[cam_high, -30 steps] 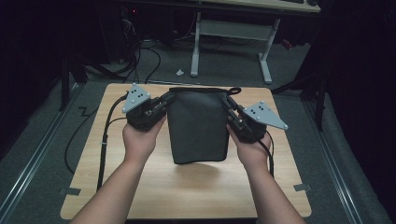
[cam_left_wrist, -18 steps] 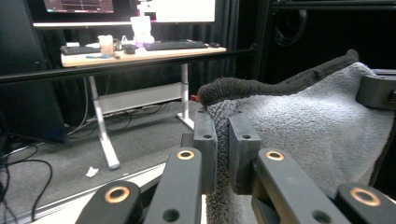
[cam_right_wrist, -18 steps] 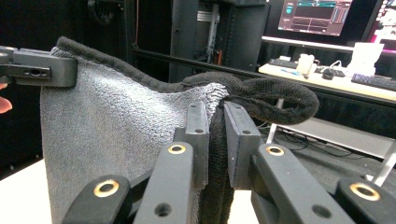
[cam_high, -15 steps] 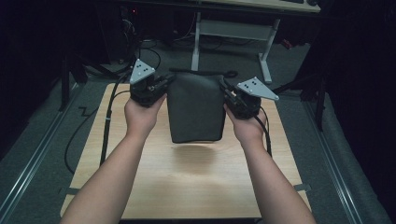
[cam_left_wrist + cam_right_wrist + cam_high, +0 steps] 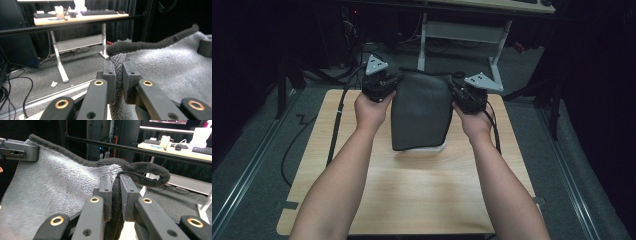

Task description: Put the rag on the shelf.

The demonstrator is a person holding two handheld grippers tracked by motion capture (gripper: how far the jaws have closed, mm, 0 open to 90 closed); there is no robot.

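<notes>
A dark grey towel point(image 5: 419, 112) hangs stretched between my two grippers above the far half of the wooden table point(image 5: 412, 195). My left gripper point(image 5: 394, 84) is shut on the towel's left top corner, and its jaws pinch the grey terry cloth point(image 5: 162, 67) at the dark hem. At the right top corner my right gripper point(image 5: 453, 89) is shut on the towel too, its jaws clamping the black hem point(image 5: 117, 192), which loops out beyond them. The towel's lower edge hangs just above the tabletop.
A desk on white legs point(image 5: 462, 35) stands beyond the table, with keyboards point(image 5: 100, 12) on its top. Cables point(image 5: 337, 125) trail from the grippers over the table's edges to the grey floor. Dark curtains surround the area.
Both hands have carried the towel away from the person toward the table's far edge, and it now hangs raised between them. Both grips stay the same.
</notes>
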